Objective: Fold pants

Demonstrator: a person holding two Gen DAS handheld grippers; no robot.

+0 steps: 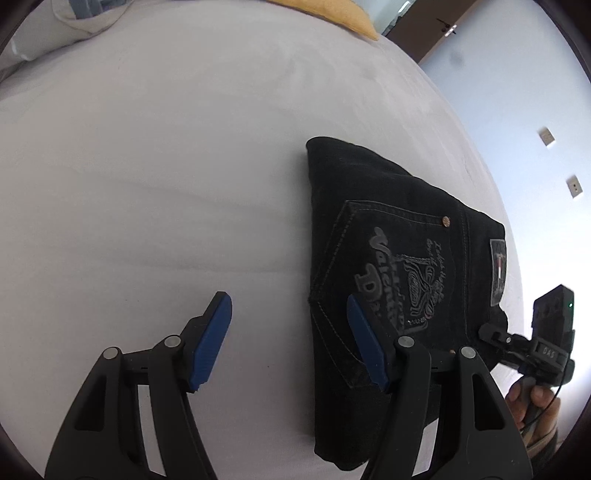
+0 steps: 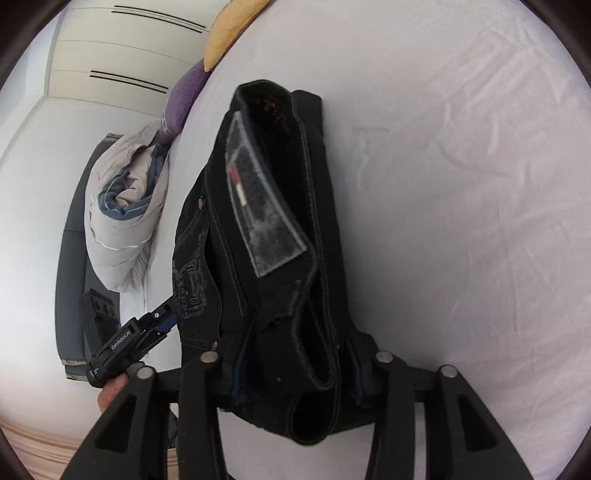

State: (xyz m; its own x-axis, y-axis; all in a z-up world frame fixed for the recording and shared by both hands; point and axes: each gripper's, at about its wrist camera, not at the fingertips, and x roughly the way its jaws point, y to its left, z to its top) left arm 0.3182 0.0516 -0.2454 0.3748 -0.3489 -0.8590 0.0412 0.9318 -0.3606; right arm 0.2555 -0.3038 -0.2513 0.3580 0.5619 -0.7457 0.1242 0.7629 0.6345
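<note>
The black jeans [image 1: 399,258] lie folded into a compact bundle on the white bed sheet [image 1: 166,166], back pocket with grey embroidery facing up. My left gripper [image 1: 290,341] is open and empty; its left blue pad is over the sheet and its right pad over the bundle's left edge. In the right wrist view the jeans [image 2: 266,229] fill the middle, waistband end nearest. My right gripper [image 2: 295,384] is shut on the waistband end of the stack. The right gripper also shows in the left wrist view [image 1: 517,343] at the bundle's right side, and the left gripper [image 2: 147,332] in the right wrist view.
A yellow pillow [image 1: 332,14] and a rolled grey duvet [image 2: 122,214] lie at the head of the bed, with a purple pillow [image 2: 184,96] beside them. A wall with sockets [image 1: 546,136] is to the right. White sheet [image 2: 461,221] spreads around the jeans.
</note>
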